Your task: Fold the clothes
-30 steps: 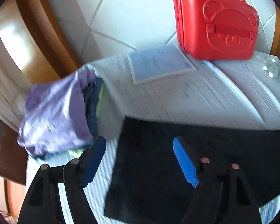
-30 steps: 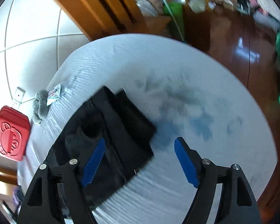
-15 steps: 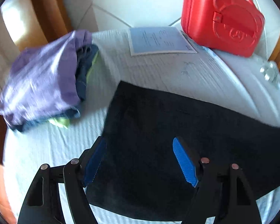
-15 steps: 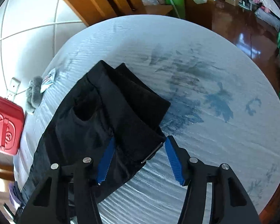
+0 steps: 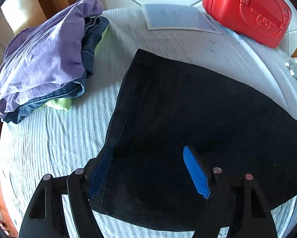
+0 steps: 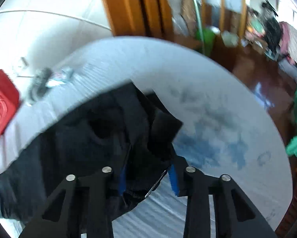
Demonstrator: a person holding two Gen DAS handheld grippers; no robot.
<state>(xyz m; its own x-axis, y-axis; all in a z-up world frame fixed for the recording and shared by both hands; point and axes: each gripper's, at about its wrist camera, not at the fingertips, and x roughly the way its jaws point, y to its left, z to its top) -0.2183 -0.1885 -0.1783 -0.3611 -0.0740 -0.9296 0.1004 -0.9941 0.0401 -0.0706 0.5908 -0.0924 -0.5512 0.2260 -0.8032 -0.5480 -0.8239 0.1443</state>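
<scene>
White ribbed cloth covers the round table under black trousers.

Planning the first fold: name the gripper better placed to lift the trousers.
Right. The right gripper is closed on the trousers at the waistband end; the left gripper is open over the hem end, gripping nothing.

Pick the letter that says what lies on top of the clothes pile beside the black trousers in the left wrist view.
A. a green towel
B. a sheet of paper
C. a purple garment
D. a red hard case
C: the crumpled purple cloth garment covers the top of the pile, over blue denim and a lime green piece.
</scene>
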